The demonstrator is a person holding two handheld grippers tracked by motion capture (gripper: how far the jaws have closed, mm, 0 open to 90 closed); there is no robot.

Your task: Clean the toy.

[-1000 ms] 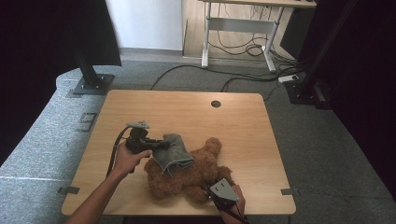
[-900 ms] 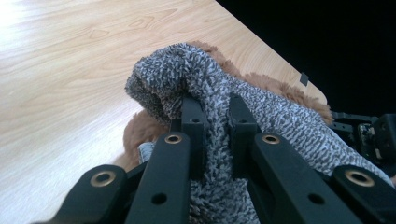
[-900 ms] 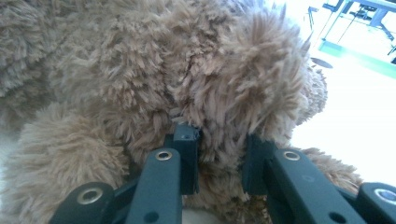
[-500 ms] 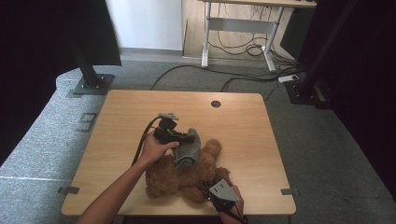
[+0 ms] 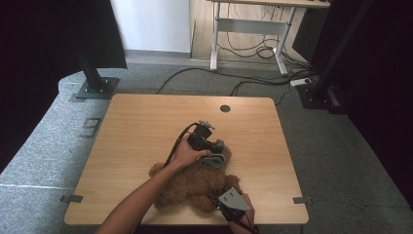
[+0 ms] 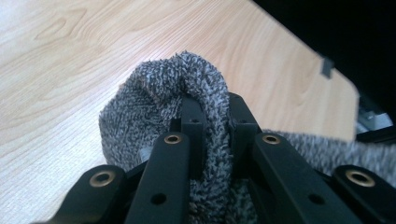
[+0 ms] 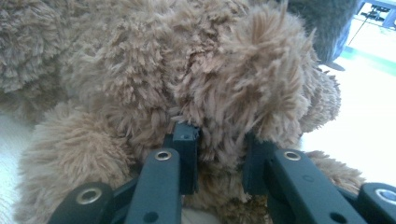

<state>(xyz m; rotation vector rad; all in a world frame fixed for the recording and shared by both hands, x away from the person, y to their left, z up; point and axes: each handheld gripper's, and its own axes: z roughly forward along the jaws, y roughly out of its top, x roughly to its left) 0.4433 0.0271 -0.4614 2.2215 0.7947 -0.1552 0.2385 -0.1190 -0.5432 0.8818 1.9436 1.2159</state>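
A brown teddy bear [image 5: 192, 185] lies on the wooden table [image 5: 141, 122] near its front edge. A grey knitted cloth [image 5: 215, 157] is draped at the bear's upper right. My left gripper [image 5: 212, 146] is shut on a fold of that grey knitted cloth [image 6: 196, 88], which bulges up between the jaws. My right gripper [image 5: 225, 192], under its grey plate, is at the bear's lower right. In the right gripper view its jaws are shut on a tuft of the bear's fur [image 7: 219, 130], with more of the cloth [image 7: 327, 23] behind at the top right.
A round cable hole [image 5: 224, 108] sits near the table's far edge. Black stand bases [image 5: 96, 87] stand on the grey floor to the left and right, with cables [image 5: 253, 78] and a desk frame [image 5: 248, 29] behind. The person's left forearm [image 5: 141, 200] crosses the front of the table.
The left hand has carried the grey cloth to the right, from the bear's left side across to its upper right. The right gripper has stayed where it was on the bear.
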